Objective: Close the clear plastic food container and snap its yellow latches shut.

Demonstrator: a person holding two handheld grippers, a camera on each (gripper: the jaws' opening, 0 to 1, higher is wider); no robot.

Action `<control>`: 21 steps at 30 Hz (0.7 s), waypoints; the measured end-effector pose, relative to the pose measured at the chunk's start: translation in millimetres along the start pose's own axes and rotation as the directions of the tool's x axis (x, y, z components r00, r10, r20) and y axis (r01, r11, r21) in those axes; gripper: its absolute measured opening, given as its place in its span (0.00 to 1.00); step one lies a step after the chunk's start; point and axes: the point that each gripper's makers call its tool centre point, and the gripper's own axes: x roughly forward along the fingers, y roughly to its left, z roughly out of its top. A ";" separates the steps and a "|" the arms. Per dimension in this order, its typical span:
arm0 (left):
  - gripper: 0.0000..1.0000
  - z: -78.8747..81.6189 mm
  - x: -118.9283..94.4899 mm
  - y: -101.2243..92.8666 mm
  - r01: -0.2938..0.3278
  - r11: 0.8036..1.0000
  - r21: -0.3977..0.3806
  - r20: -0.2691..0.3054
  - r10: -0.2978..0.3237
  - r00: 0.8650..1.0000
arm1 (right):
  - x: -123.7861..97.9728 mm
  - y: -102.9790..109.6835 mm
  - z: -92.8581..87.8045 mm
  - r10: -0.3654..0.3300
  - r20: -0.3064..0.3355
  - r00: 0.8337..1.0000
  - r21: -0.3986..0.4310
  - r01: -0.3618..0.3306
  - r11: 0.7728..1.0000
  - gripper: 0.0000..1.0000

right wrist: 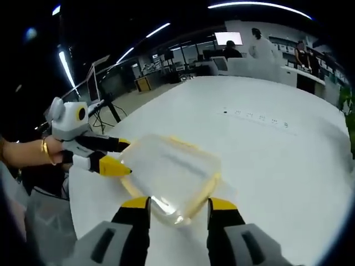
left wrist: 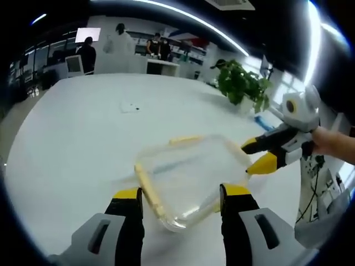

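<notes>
A clear container (left wrist: 191, 177) sits on a white table (left wrist: 83, 144). Left gripper (left wrist: 180, 194) and right gripper (right wrist: 175, 204), both spread, flank it, likely to press latches (left wrist: 148, 191).

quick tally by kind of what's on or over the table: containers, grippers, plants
container: 1
grippers: 2, left gripper and right gripper
plant: 1
total: 4

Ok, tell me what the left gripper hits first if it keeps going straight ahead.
Most likely the clear container: it lies on the white table just beyond the left gripper, whose jaws stand open around its near corner. Depth is hard to judge.
</notes>
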 end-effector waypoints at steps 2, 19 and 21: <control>0.54 3.1 3.8 1.6 0.009 1.000 0.007 -0.010 -0.009 1.000 | 1.1 -3.4 1.6 -0.003 0.001 1.000 0.007 0.003 1.000 0.38; 0.54 18.4 17.8 13.1 0.004 1.000 0.001 0.004 -0.004 1.000 | 9.2 -16.3 15.3 -0.044 -0.005 0.999 0.032 0.044 0.999 0.36; 0.54 19.0 18.3 13.7 0.005 1.000 0.001 0.005 -0.005 1.000 | 9.3 -16.4 15.5 -0.045 -0.006 0.999 0.038 0.046 0.998 0.36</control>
